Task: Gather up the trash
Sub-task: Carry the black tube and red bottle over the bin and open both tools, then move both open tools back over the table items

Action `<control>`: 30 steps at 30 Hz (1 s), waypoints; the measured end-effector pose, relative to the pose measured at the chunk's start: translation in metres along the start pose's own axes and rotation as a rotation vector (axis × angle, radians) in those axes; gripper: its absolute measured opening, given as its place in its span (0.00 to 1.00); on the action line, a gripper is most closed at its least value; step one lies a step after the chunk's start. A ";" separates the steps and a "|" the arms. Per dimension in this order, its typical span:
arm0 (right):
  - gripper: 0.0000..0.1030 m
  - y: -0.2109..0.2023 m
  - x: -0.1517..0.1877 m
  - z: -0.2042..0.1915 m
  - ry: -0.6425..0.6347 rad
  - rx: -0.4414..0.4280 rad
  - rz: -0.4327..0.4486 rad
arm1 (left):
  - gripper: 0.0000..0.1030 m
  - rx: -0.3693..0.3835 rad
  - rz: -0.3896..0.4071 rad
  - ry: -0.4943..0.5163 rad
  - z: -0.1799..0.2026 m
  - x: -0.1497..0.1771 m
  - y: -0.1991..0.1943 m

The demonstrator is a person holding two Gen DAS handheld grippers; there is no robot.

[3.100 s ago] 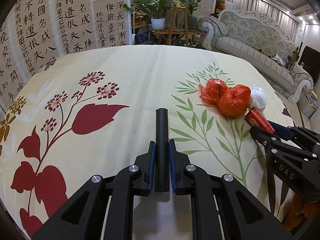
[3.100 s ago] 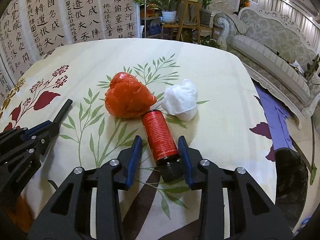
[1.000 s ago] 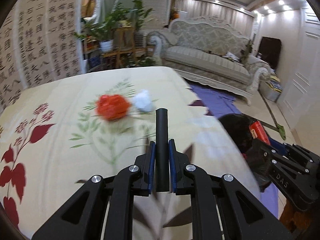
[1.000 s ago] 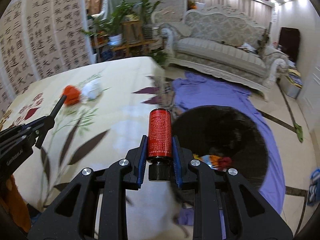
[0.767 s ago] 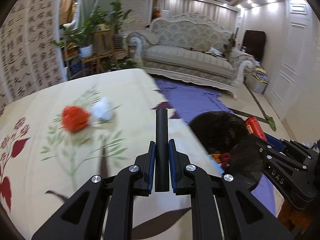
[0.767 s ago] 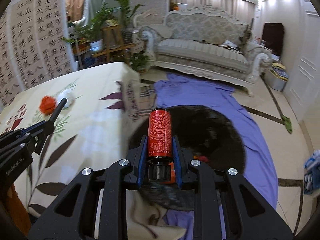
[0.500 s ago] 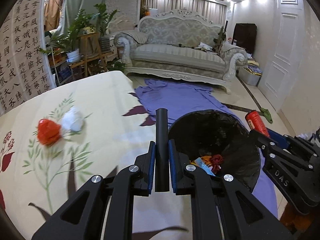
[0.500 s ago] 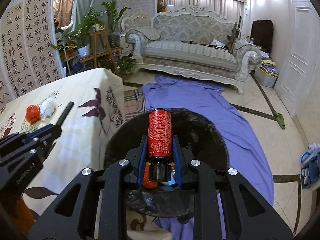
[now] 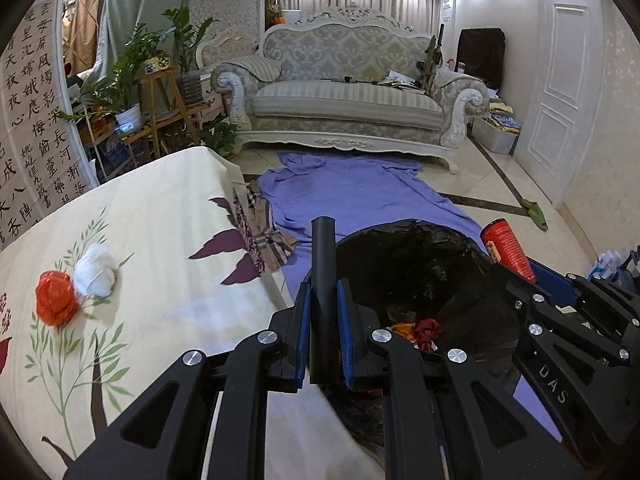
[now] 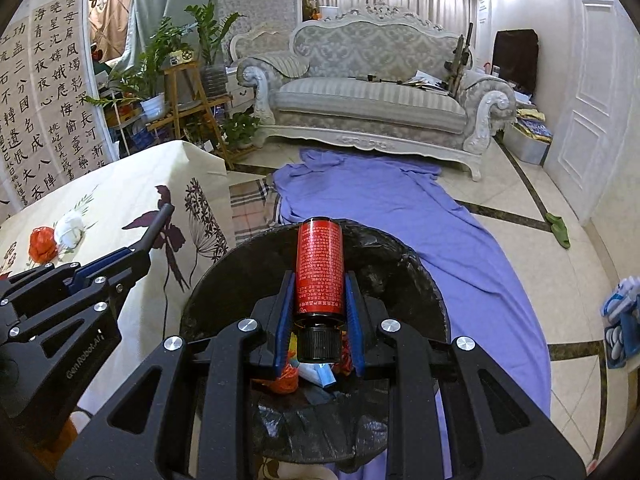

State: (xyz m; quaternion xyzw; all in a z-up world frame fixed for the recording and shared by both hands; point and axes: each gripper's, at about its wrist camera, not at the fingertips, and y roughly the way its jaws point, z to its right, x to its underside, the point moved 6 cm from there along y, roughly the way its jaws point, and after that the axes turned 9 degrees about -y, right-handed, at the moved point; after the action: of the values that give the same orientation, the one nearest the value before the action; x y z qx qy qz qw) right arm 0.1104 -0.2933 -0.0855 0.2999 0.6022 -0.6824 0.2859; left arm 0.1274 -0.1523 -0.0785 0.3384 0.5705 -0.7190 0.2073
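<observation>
My left gripper (image 9: 323,312) is shut on a black tube (image 9: 323,264) and holds it at the near edge of the black-lined trash bin (image 9: 424,256). My right gripper (image 10: 319,308) is shut on a red bottle with a black cap (image 10: 319,268), held over the bin's opening (image 10: 224,292); the bottle also shows in the left wrist view (image 9: 506,250). The bin holds several pieces of trash (image 9: 420,328). A crumpled red bag (image 9: 56,302) and a white paper wad (image 9: 96,270) lie on the floral tablecloth (image 9: 160,216).
The table's right edge (image 9: 248,236) stands next to the bin. A purple cloth (image 10: 400,200) covers the floor beyond the bin. A sofa (image 10: 380,100), plant stands (image 10: 184,80) and a calligraphy screen (image 10: 40,100) stand at the back. A white door (image 9: 560,80) is at the right.
Both grippers have swung right, away from the table, and now sit at the bin. The red bottle is further over the bin's opening. Both grips are unchanged.
</observation>
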 end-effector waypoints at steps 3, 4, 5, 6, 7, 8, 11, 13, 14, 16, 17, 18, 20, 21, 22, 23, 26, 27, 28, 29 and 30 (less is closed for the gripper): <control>0.23 0.005 -0.001 0.002 0.006 0.001 -0.005 | 0.14 -0.011 -0.011 0.007 0.004 0.000 0.006; 0.23 0.006 -0.002 0.003 0.009 0.002 -0.006 | 0.14 -0.014 -0.015 0.009 0.004 0.000 0.007; 0.23 0.007 -0.002 0.005 0.010 0.003 -0.007 | 0.14 -0.016 -0.018 0.010 0.004 0.000 0.009; 0.23 0.008 -0.003 0.006 0.011 0.005 -0.008 | 0.14 -0.016 -0.019 0.011 0.005 0.000 0.009; 0.23 0.010 -0.002 0.007 0.013 0.005 -0.010 | 0.14 -0.015 -0.021 0.011 0.006 -0.001 0.011; 0.23 0.010 -0.003 0.008 0.014 0.006 -0.012 | 0.14 -0.014 -0.022 0.014 0.007 -0.001 0.012; 0.23 0.015 0.001 0.012 0.022 0.004 -0.023 | 0.14 -0.014 -0.028 0.016 0.010 -0.003 0.015; 0.25 0.016 0.001 0.013 0.028 0.003 -0.028 | 0.24 -0.016 -0.038 0.015 0.011 -0.002 0.017; 0.26 0.016 0.001 0.014 0.029 0.005 -0.030 | 0.30 -0.014 -0.044 0.016 0.012 -0.002 0.018; 0.34 0.016 0.002 0.015 0.033 0.011 -0.029 | 0.46 -0.023 -0.043 0.019 0.012 -0.001 0.019; 0.35 0.015 0.002 0.016 0.034 0.014 -0.029 | 0.46 -0.027 -0.042 0.018 0.011 0.000 0.019; 0.35 0.016 0.002 0.016 0.036 0.017 -0.029 | 0.48 -0.030 -0.044 0.017 0.010 0.000 0.019; 0.36 0.015 0.003 0.018 0.041 0.021 -0.030 | 0.55 -0.035 -0.048 0.013 0.009 0.002 0.020; 0.38 0.015 0.003 0.019 0.045 0.025 -0.030 | 0.58 -0.039 -0.046 0.009 0.008 0.002 0.020; 0.41 0.015 0.003 0.019 0.048 0.028 -0.030 | 0.59 -0.041 -0.044 0.007 0.007 0.002 0.019; 0.41 0.014 0.004 0.020 0.051 0.031 -0.030 | 0.60 -0.041 -0.044 0.005 0.007 0.001 0.019; 0.47 0.013 0.004 0.024 0.057 0.039 -0.029 | 0.67 -0.043 -0.037 0.001 0.007 0.001 0.017; 0.51 0.013 0.004 0.025 0.059 0.043 -0.027 | 0.69 -0.046 -0.032 0.001 0.007 0.001 0.016; 0.54 0.012 0.005 0.026 0.060 0.047 -0.026 | 0.69 -0.050 -0.028 0.001 0.007 0.001 0.015; 0.55 0.012 0.005 0.026 0.061 0.049 -0.026 | 0.70 -0.056 -0.024 0.002 0.006 0.000 0.014; 0.59 0.011 0.005 0.027 0.064 0.052 -0.027 | 0.71 -0.065 -0.019 0.004 0.005 0.001 0.013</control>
State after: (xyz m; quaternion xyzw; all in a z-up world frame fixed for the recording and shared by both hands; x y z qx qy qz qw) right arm 0.1134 -0.3215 -0.0943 0.3206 0.5972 -0.6917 0.2494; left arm 0.1345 -0.1608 -0.0872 0.3276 0.5973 -0.7013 0.2101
